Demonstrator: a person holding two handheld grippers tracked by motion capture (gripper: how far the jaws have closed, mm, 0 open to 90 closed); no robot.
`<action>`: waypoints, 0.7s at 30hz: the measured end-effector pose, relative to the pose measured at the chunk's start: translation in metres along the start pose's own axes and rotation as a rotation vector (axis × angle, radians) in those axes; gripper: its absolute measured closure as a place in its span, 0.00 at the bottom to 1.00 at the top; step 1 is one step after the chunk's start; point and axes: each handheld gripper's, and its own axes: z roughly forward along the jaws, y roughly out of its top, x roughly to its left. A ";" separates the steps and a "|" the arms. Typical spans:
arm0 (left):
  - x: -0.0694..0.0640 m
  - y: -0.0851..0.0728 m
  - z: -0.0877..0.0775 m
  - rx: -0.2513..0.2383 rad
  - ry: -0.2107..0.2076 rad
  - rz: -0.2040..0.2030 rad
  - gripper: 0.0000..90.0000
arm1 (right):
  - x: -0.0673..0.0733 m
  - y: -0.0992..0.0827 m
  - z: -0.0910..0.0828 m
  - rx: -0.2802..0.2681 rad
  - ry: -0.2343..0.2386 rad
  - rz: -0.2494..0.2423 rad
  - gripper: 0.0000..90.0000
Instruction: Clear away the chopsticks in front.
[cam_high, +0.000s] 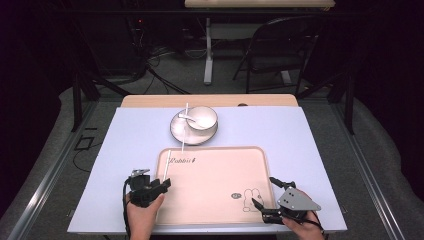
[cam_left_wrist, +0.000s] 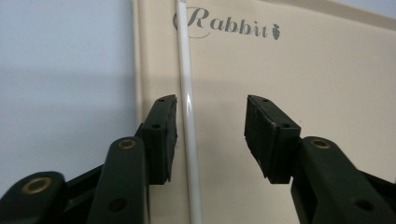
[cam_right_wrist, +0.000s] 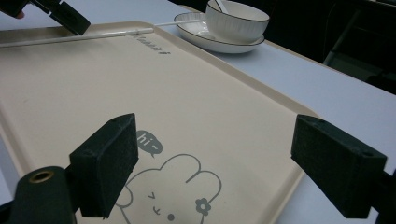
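One chopstick (cam_left_wrist: 188, 126) lay on the tray (cam_high: 220, 180).
It rested loose between the wide-open jaws of the left gripper (cam_left_wrist: 211, 133), along the tray's left rim. The right gripper (cam_right_wrist: 229, 163) waited open too.

I'm seeing a dim room, grey carpet (cam_high: 380, 150), a folding chair (cam_high: 272, 50) beyond my lavender-topped table (cam_high: 320, 150).

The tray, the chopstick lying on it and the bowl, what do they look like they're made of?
Tray: probably plastic or melamine, a matte beige surface with printed lettering and a cartoon rabbit. Chopstick: glossy white, with a bright streak of reflected light along it, so glazed ceramic or hard plastic. Bowl: likely glazed ceramic, shiny white with a ribbed wall and a dark rim line.
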 end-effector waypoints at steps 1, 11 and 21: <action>0.000 0.000 -0.001 -0.005 -0.003 0.011 0.56 | 0.000 0.000 0.000 0.000 0.000 0.001 0.16; -0.003 0.001 -0.005 -0.066 0.018 0.101 0.48 | 0.000 0.000 0.000 0.000 -0.002 -0.001 0.16; -0.006 0.008 -0.007 -0.027 0.023 0.134 0.48 | 0.001 0.000 0.000 0.001 0.004 -0.012 0.16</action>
